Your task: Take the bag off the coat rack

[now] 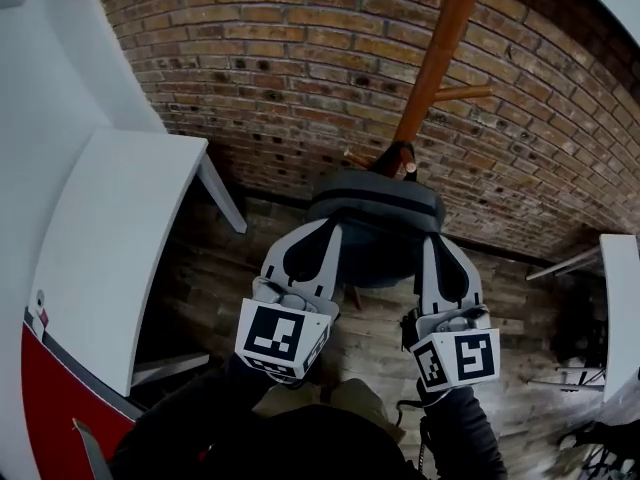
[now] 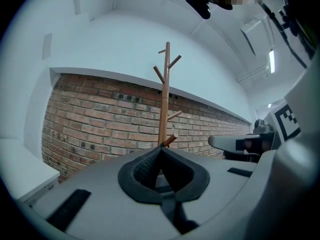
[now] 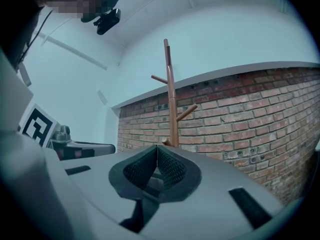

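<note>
The brown wooden coat rack (image 1: 440, 53) stands against the brick wall. A dark grey bag (image 1: 375, 206) sits low at its pole, under a short peg. In the head view my left gripper (image 1: 333, 228) and right gripper (image 1: 431, 240) point at the bag, one on each side of it, both held level. The left gripper view has its jaws (image 2: 161, 151) shut, pad on pad, with nothing between them and the rack (image 2: 164, 94) straight ahead. The right gripper (image 3: 157, 147) is shut and empty too, facing the rack (image 3: 171, 94). Both gripper views hide the bag behind the jaws.
A white table (image 1: 110, 238) stands at the left, with a red panel (image 1: 50, 398) below it. Another white tabletop (image 1: 622, 298) is at the right edge, with dark clutter (image 1: 585, 328) beside it. The brick wall (image 1: 280, 58) closes the far side, and the floor (image 1: 375, 343) is wood planks.
</note>
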The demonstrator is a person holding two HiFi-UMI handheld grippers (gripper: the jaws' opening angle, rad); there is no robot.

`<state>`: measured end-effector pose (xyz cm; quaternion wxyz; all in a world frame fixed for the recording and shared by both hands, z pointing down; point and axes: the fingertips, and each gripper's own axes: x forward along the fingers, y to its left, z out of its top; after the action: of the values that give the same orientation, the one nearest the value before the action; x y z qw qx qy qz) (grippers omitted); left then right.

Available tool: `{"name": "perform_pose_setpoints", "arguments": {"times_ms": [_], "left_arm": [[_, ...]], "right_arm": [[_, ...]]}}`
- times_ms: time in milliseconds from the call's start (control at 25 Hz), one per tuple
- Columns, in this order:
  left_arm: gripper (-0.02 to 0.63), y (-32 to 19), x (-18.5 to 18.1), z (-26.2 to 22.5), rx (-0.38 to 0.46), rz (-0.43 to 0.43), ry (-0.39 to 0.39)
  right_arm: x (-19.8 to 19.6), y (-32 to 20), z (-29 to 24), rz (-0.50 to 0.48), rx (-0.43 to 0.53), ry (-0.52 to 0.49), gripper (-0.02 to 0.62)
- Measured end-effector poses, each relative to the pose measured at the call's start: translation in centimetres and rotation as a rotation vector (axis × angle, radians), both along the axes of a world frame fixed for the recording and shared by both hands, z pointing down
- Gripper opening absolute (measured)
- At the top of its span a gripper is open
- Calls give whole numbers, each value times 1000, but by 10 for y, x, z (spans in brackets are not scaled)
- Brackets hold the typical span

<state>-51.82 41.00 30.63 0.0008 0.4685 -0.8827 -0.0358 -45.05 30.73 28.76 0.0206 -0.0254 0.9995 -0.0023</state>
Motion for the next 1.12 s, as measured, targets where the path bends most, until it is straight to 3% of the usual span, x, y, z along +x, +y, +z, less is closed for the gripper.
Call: {"name": "perform_pose_setpoints", "arguments": {"times_ms": [240, 480, 760, 1120], "left_arm": [[9, -26, -19, -25, 21, 26, -40], [9, -58, -41, -25, 0, 21, -61], [9, -84, -74, -22, -17, 1, -55], [9, -107, -80, -5, -47, 75, -22]], "right_arm": [[-18, -19, -28, 16, 34, -45, 8], [-45, -44, -22, -14, 29, -47, 8], [-87, -58, -2, -75, 29, 9, 8], [-106, -67, 28, -85, 43, 105, 20]]}}
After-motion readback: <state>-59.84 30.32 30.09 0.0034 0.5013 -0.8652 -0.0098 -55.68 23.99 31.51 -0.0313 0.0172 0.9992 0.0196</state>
